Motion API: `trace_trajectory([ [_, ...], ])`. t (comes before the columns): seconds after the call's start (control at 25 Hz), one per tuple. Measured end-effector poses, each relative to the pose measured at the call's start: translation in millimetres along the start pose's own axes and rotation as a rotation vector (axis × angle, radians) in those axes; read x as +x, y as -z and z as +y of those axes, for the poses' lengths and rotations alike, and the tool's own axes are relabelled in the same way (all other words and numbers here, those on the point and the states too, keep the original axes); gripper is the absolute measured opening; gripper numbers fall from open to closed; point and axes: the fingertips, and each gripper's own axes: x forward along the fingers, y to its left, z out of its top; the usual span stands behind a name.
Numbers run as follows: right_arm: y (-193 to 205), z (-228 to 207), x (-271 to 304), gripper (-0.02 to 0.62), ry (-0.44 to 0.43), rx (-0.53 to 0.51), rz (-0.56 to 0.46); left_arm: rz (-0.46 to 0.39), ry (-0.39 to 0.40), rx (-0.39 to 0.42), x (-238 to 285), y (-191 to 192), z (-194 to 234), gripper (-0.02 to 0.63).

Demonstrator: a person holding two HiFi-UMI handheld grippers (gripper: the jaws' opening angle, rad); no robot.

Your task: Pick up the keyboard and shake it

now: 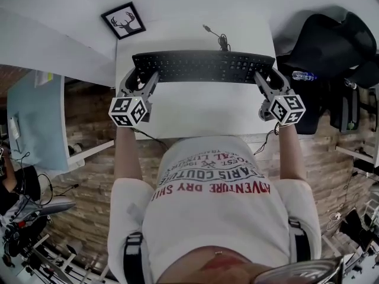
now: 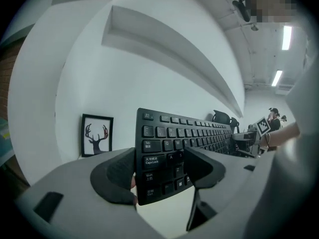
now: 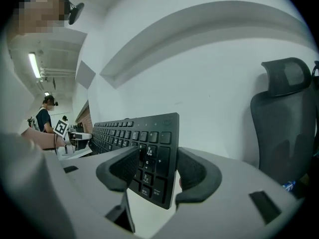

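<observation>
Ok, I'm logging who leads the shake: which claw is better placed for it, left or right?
Neither, judging by this view. The left claw is clamped on the keyboard's Caps Lock end and the right claw on its numpad end, so both grips look equal. It is probably best to shake with both.

The keyboard (image 1: 204, 67) was seen in black, lettered in white, against a white table (image 1: 201, 114). The left gripper (image 2: 162, 173) and right gripper (image 3: 159, 173) were finished in grey with black pads (image 2: 117, 176) — their cubes (image 1: 128, 110) marked with black-and-white squares. In the picture (image 1: 123, 20) a black antlered deer head was framed in black. The shirt (image 1: 213, 212) was printed white with red and dark lettering — the floor (image 1: 89, 188) was patterned in brown brick.
</observation>
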Motion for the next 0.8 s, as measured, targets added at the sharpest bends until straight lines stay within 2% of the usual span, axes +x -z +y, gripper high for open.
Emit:
trace_trajectory([
  [0.28, -31.4, 0.5, -14.9, 0.249, 0.026, -0.118, -0.140, -0.133, 0.067, 0.060, -4.6, -32.1, -13.2, 0.313],
  [0.44, -43.0, 5.1, -18.0, 0.249, 0.038, -0.198, -0.183, -0.156, 0.086, 0.101, -9.5, -37.0, -14.6, 0.302],
  [0.64, -51.7, 11.7, -24.0, 0.250, 0.037, -0.248, -0.227, -0.224, 0.096, 0.070, -22.5, -45.2, -17.3, 0.295],
  [0.8, -62.1, 24.0, -36.5, 0.250, 0.042, -0.332, -0.281, -0.262, 0.111, 0.061, -34.7, -45.9, -20.1, 0.295],
])
